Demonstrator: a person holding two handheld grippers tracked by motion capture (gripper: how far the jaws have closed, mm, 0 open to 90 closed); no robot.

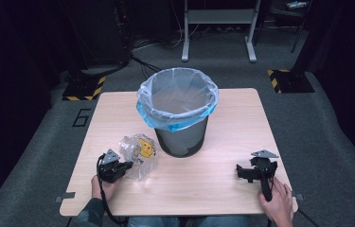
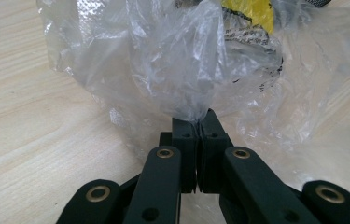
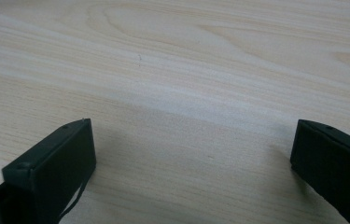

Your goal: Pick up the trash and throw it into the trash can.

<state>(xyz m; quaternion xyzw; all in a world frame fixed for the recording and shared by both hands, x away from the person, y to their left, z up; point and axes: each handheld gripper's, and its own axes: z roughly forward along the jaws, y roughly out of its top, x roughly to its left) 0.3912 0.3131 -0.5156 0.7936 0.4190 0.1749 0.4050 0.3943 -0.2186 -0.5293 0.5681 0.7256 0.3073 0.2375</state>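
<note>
Crumpled clear plastic wrapper (image 1: pixel 139 151), yellow label inside, lies near-left of the lined trash bin (image 1: pixel 177 113). Left gripper (image 2: pixel 199 122) pinches its near edge, likely for lifting binward. Right gripper (image 3: pixel 191 154) rests spread, idle.

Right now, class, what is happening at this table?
A person holds a gripper in each hand at a wooden table. The left gripper is shut on a crumpled clear plastic bag with something yellow inside, lying on the table just left of a dark bin. The bin stands upright, lined with a clear and blue bag, and looks empty. The right gripper is open over bare wood, apart from everything.
</note>
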